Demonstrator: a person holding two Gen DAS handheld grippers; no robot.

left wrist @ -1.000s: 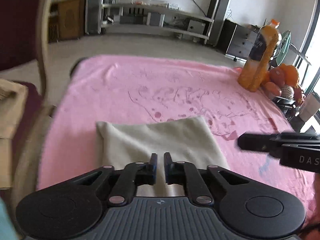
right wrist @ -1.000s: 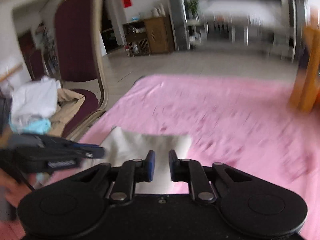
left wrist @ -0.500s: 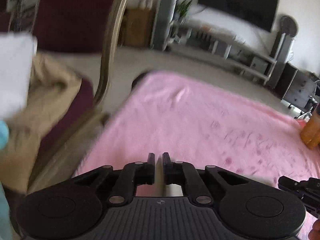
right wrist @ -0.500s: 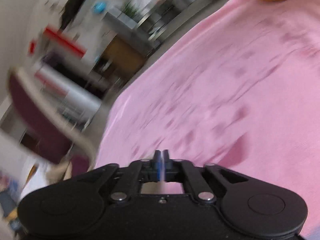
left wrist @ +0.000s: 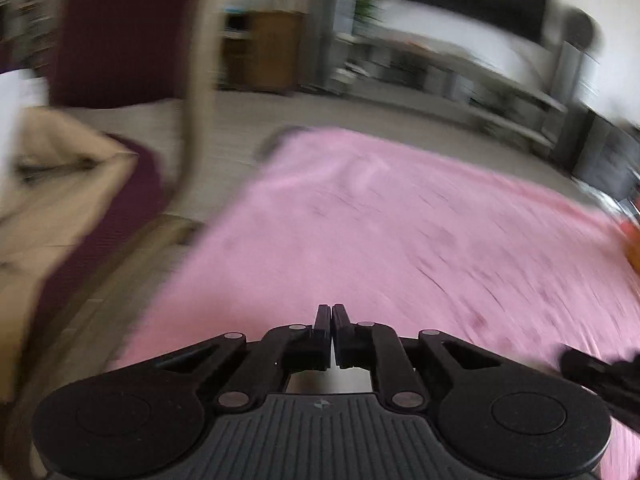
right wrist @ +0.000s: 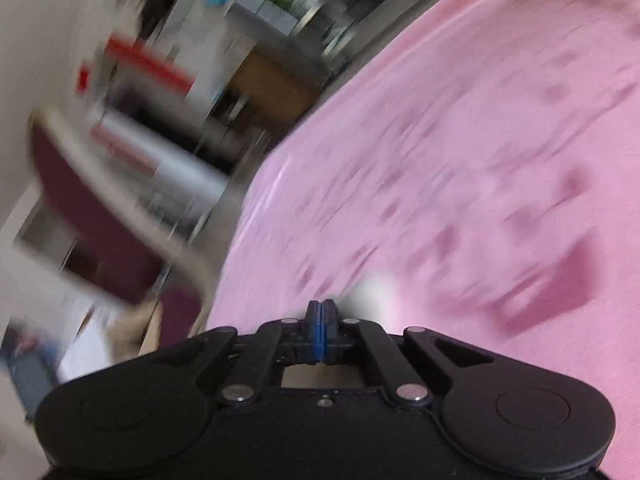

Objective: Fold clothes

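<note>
Both views are smeared by motion. My left gripper [left wrist: 332, 316] is shut over the near part of the pink blanket [left wrist: 400, 232], with a thin pale line between its fingers. Beige fabric of the cream cloth [left wrist: 326, 382] shows through the opening behind them. My right gripper [right wrist: 322, 312] has its blue pads pressed together, and a pale blur of the cream cloth [right wrist: 374, 292] sticks out just right of the tips. More tan fabric shows behind its fingers. The right gripper's black body [left wrist: 600, 372] enters the left wrist view at the lower right.
A maroon chair [left wrist: 120, 32] with a pale frame stands left of the blanket, with beige clothes [left wrist: 60, 184] piled on its seat. The chair [right wrist: 92, 216] also shows in the right wrist view. An orange object [left wrist: 634, 248] sits at the blanket's right edge. Shelves and floor lie beyond.
A second ago the folded cream cloth lay flat before both open grippers. Both have shut since, the cloth has left the blanket, and both views have swung left toward the chair.
</note>
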